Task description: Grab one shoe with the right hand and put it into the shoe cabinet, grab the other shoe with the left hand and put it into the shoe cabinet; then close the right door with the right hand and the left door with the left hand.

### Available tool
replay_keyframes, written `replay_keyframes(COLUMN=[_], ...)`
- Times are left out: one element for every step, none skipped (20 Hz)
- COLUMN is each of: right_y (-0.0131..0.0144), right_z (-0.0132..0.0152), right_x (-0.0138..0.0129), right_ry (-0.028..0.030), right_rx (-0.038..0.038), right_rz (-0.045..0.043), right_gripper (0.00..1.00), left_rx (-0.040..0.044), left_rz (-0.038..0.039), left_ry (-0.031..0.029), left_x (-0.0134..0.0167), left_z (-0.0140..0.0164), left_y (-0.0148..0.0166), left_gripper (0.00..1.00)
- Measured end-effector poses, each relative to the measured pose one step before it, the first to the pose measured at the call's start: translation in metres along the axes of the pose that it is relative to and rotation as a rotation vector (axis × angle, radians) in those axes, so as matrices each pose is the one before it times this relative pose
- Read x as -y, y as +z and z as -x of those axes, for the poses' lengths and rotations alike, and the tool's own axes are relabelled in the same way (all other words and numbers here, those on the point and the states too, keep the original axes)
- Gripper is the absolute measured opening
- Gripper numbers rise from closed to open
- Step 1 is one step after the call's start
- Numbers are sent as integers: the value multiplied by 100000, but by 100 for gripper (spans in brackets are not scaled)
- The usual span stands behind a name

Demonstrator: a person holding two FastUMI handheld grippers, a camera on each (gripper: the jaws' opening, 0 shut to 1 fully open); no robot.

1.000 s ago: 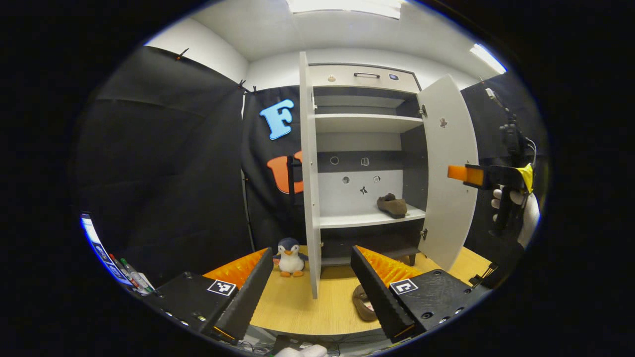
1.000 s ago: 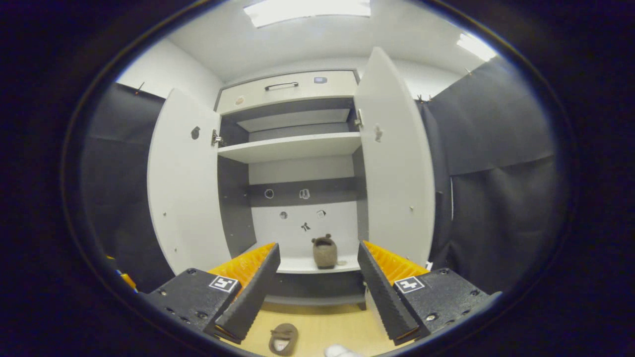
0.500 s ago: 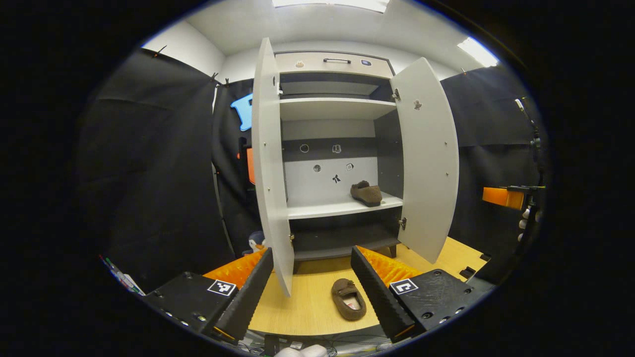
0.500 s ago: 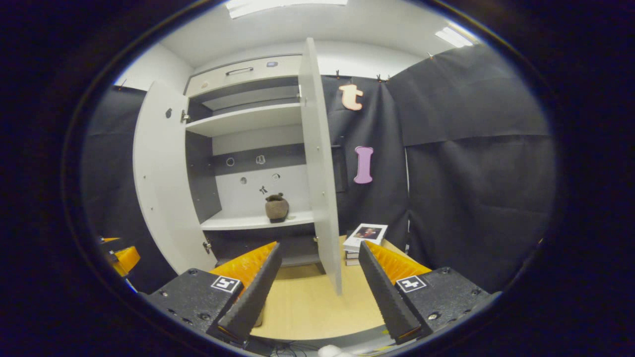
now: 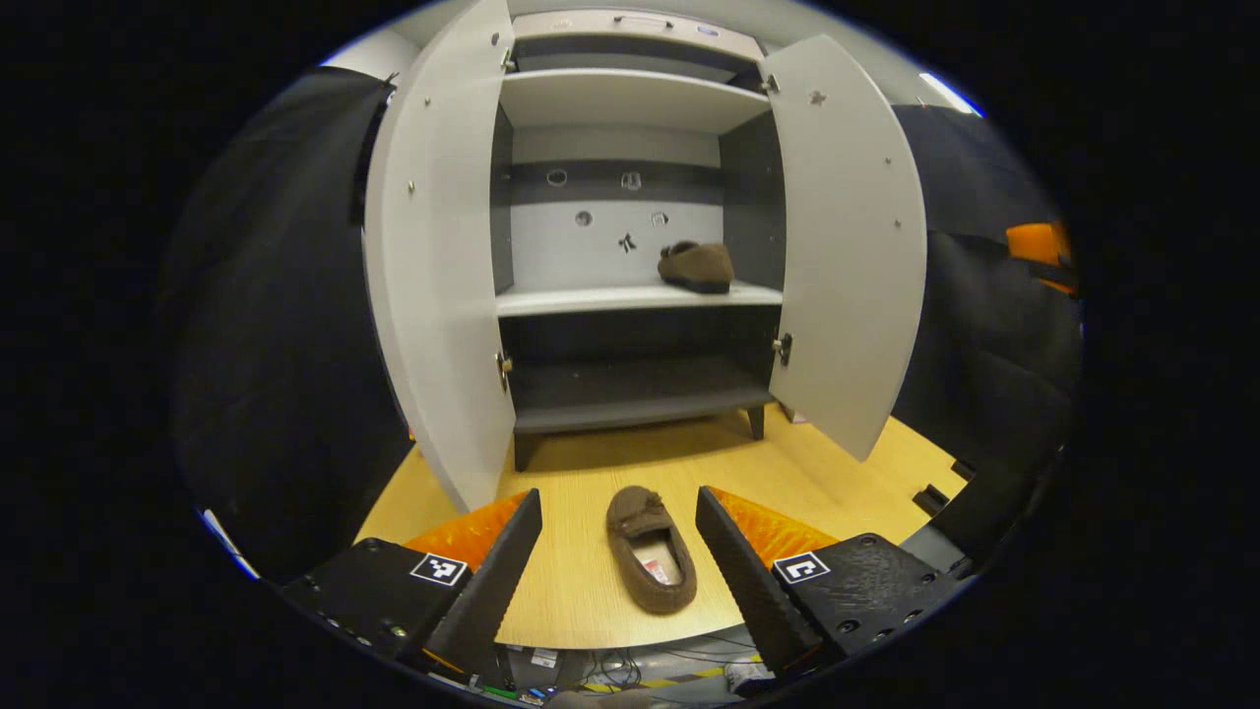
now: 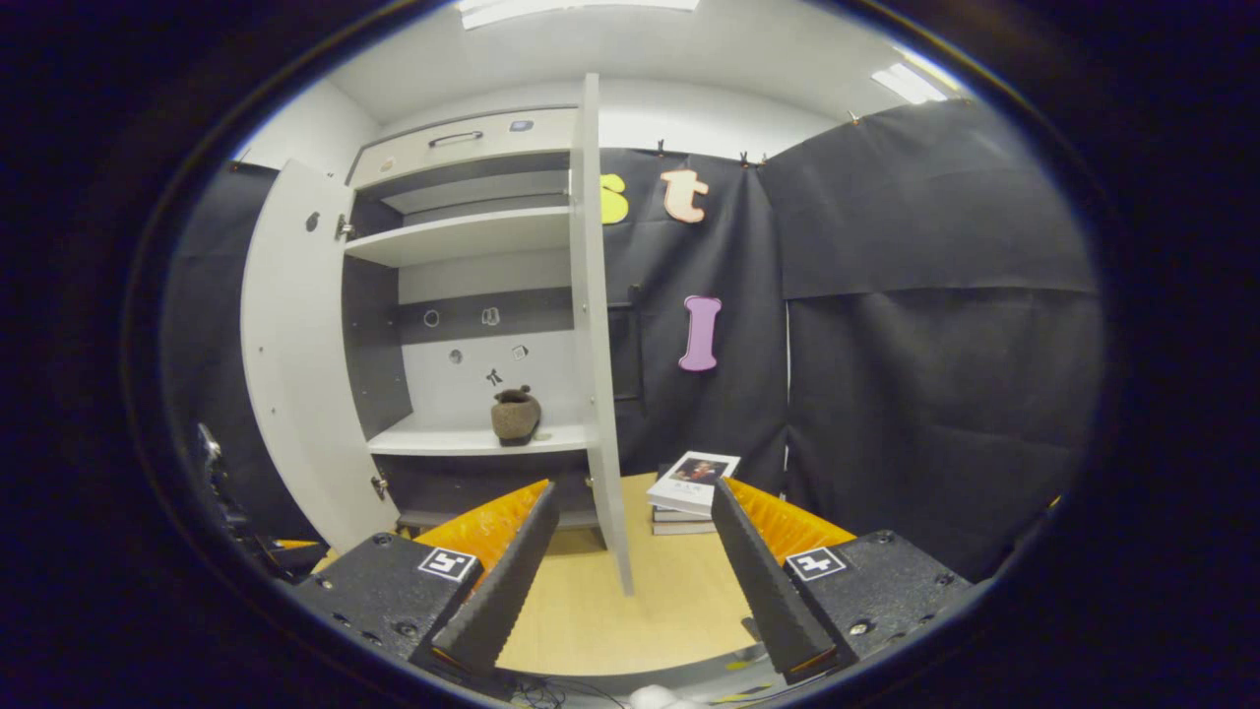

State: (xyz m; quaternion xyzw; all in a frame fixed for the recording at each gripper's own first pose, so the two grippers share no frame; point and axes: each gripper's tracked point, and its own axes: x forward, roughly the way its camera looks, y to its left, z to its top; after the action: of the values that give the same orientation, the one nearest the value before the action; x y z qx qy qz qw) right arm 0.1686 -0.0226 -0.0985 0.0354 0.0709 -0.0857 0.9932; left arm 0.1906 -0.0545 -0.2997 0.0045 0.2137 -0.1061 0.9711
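A fuzzy brown slipper lies on the pale wood tabletop, framed between the left gripper, fingers spread wide. Its twin sits on the white cabinet shelf, both flat doors open. Right gripper gapes wide, empty, near stacked books.

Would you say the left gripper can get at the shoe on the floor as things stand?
Probably yes. The left gripper is open, and the shoe on the floor lies between its fingers with bare floor around it and nothing in the way.
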Motion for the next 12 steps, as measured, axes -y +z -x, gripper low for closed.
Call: replay_keyframes(right_y=[-77, -245, -139, -166, -205, -340, -269, -421, -315, -618, -359, -373], right_z=[-1, -27, 25, 86, 172, 142, 153, 142, 221, 37, 24, -17], right_x=[322, 417, 432, 461, 311, 531, 588, 681, 581, 496, 675, 683], right_ry=[-627, -773, -1093, -997, -553, -1199, -1755, -1749, -1562, -1373, -1841, -1649], right_rx=[-1059, -829, -954, -873, -800, -832, -972, -1047, -1310, -1333, -1188, -958], right_rz=[335, 580, 640, 335, 67, 156, 94, -118, -357, -534, -770, -1039], right_gripper=[99, 99, 99, 99, 99, 99, 99, 99, 99, 99, 99, 100], left_rx=[-4040, -4699, -3017, -2058, -2989, -2856, -2925, -1615, -1069, -1054, -669, -690], left_rz=[-567, 291, 397, 23, -862, -254, 35, -924, -1428, -205, 904, 552], left_ry=[468, 959, -142, 1380, 395, 458, 612, 957, 1432, 478, -920, -233], left_x=[3, 58, 298, -255, -51, -151, -193, -339, -427, 78, 114, 67], left_z=[-1507, -1535, -1666, -1564, -2057, -1537, -1575, -1148, -1007, -445, -743, -1193], left_y=[-2037, -1911, -1544, -1193, -1315, -1204, -966, -760, -325, -331, -261, 87], left_gripper=[96, 97, 97, 97, 97, 97, 97, 97, 97, 97, 97, 98])
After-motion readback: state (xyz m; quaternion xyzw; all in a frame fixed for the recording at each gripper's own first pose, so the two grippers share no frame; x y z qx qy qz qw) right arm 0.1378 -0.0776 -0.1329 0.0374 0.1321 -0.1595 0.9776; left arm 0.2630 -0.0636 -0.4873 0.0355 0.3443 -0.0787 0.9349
